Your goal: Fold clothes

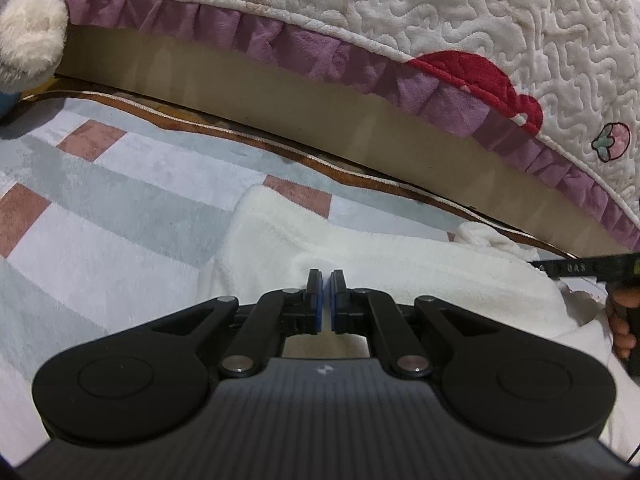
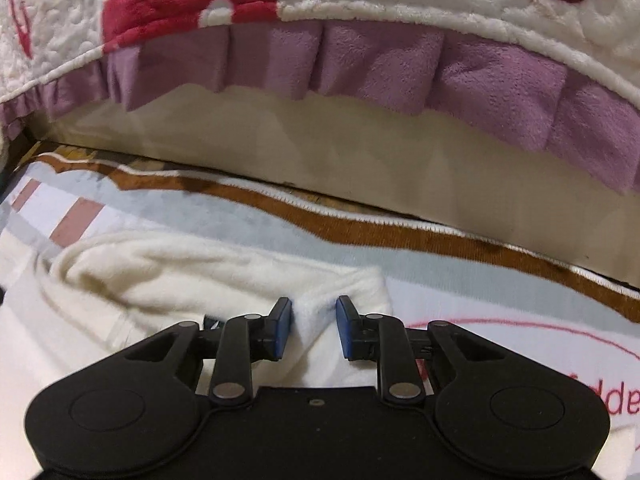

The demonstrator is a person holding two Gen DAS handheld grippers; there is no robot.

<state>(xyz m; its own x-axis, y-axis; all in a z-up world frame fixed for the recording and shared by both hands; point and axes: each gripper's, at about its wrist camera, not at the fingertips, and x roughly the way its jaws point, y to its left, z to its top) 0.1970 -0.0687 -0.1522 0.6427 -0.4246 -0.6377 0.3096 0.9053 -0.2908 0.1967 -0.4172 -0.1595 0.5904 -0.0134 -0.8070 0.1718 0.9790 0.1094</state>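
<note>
A white fleece garment (image 1: 360, 248) lies spread on the patterned rug (image 1: 120, 200). In the left wrist view my left gripper (image 1: 325, 280) hovers low over the garment's middle with its blue pads together; I cannot tell whether any fabric is pinched between them. In the right wrist view my right gripper (image 2: 312, 312) sits at the garment's (image 2: 180, 268) right corner. A raised fold of fleece fills the gap between its blue pads (image 2: 283, 320), and both pads press on it.
Just beyond the rug's brown border (image 2: 360, 220) stands a beige bed base (image 2: 360, 152), with a quilted white bedspread and its purple frill (image 2: 360, 60) hanging over it. A plush toy (image 1: 28, 36) sits far left. A hand (image 1: 622, 320) holds the other gripper's black body at the right edge.
</note>
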